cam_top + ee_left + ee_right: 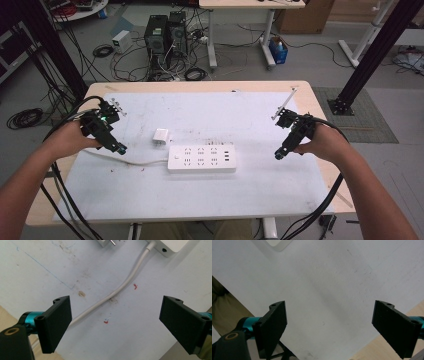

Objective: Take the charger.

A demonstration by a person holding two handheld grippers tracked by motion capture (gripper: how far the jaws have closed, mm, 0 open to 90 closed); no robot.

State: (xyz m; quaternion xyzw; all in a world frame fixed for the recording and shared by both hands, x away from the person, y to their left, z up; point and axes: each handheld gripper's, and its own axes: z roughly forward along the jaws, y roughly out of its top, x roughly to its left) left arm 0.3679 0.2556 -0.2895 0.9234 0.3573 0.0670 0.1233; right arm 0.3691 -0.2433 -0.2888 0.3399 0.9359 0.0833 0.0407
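White power strip [201, 159] seen flat at middle of frame, on white mat [260, 185]. Small white plug block [161, 137] just beside it, upper left. White cord [131, 161] laid out to left, under left gripper [121, 149]. Right gripper [278, 156] held at right, apart from strip. Both jaws spread wide, nothing between. Computer towers [165, 34] seen on floor behind table.

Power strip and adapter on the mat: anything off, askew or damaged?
No damage shows. The white adapter lies loose beside the power strip, not plugged in, prongs showing in the left gripper view. The mat is scuffed and stained with small red marks. Both claws, left claw and right claw, are open and empty.
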